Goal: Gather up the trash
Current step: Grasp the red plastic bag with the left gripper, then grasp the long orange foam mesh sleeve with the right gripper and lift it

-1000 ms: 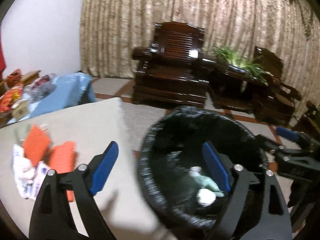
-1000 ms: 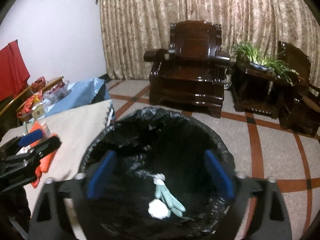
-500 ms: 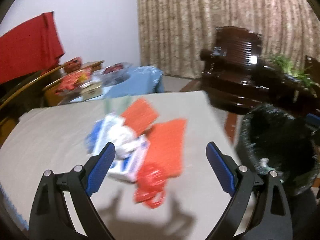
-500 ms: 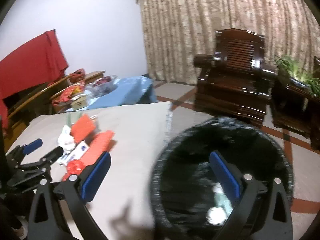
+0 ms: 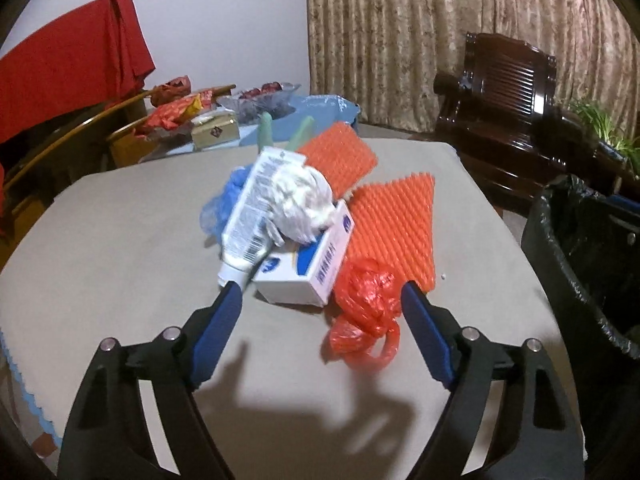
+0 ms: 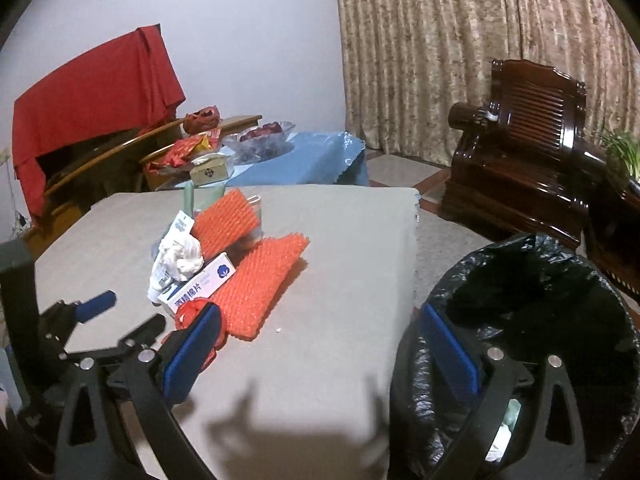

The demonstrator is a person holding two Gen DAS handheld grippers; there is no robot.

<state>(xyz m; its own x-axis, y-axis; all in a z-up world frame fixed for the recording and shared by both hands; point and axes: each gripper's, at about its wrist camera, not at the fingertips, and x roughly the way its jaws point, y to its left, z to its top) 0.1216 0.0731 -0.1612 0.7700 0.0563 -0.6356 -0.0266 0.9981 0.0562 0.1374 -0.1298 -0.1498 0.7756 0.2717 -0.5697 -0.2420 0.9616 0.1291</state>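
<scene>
The step in hand looks like the reach for the next piece of trash. The left gripper [image 5: 320,300] hangs low over the grey cloth-covered surface [image 5: 120,240], pointing down at the pile, and its jaws are closing with nothing pressed between them yet: the crumpled red plastic bag [image 5: 366,300] lies in the gap, close to the right-hand blue pad, and the corner of the white and blue cardboard box [image 5: 308,264] sits just ahead of it.

The rest of the pile is heaped behind. A white squeezed tube with printed text and a barcode [image 5: 250,220] leans across the box, a wad of white tissue [image 5: 300,200] rests on top, a bit of thin blue plastic film [image 5: 224,200] shows at the far left, and two orange foam net sleeves [image 5: 394,228] lie flat to the right, one behind the other.

The right gripper [image 6: 316,344] is released and holds nothing, its jaws spread over the edge of the surface, with the right pad over the bin's rim.

The black bag-lined trash bin [image 6: 520,320] stands on the floor just beside the surface. Pale scraps show at its bottom, too small and too hidden behind the gripper to name.

The next move probably calls for the left jaws to settle lower and close on the soft red bag alone, without dragging the box or tube along, then carry it across to the bin.
</scene>
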